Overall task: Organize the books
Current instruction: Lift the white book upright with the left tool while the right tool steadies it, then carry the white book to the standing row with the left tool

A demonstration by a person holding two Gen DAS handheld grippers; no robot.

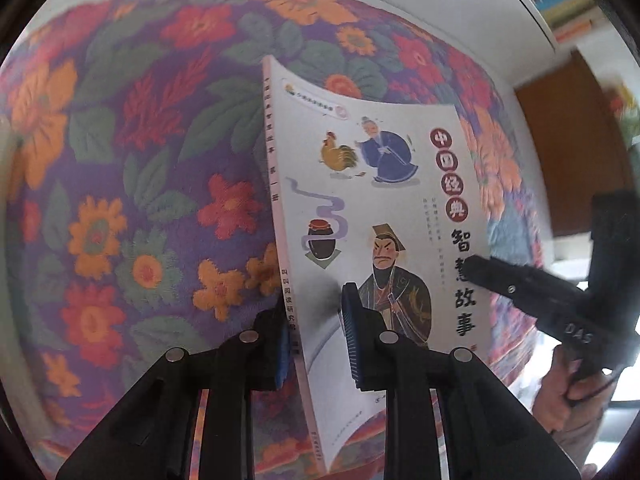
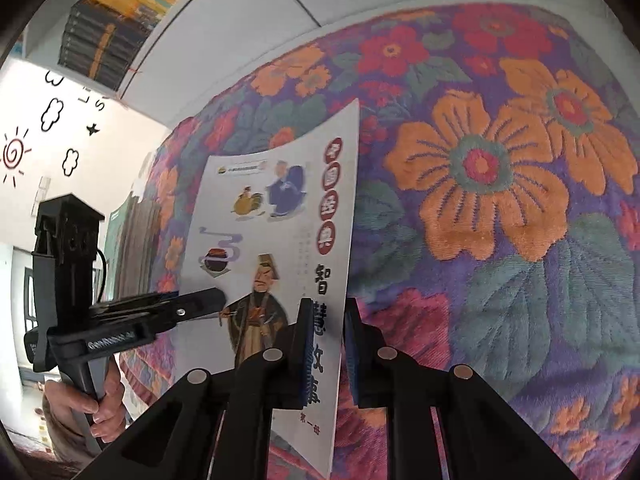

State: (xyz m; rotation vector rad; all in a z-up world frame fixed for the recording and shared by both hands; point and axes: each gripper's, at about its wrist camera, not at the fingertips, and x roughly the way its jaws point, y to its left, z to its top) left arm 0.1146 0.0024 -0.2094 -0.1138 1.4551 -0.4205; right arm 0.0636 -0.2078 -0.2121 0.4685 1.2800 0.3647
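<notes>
Blue pads of the left claw (image 1: 316, 344) sit closest to the lens, clamped on the spine edge of a thin illustrated book (image 1: 380, 216), low on its cover at about six o'clock. The right claw (image 2: 326, 356) grips the same book at the opposite long edge, also near the bottom. Held between the two, the book hangs lifted over a flowered cloth (image 1: 132, 184), its top toward twelve o'clock.

Risk, as I judge it: the book is soft and already bows between the grips. If the hands pull apart or twist unevenly, the cover could crease or tear; if one claw slackens, the book would swing from the other and may slip out.

Whether the cloth covers a bench or a bed cannot be told. The book's lower corner is hidden behind the claw frames. A shelf with stacked books (image 2: 100, 40) shows at ten o'clock in the right view, cut off and blurred, so free space there is unclear.
</notes>
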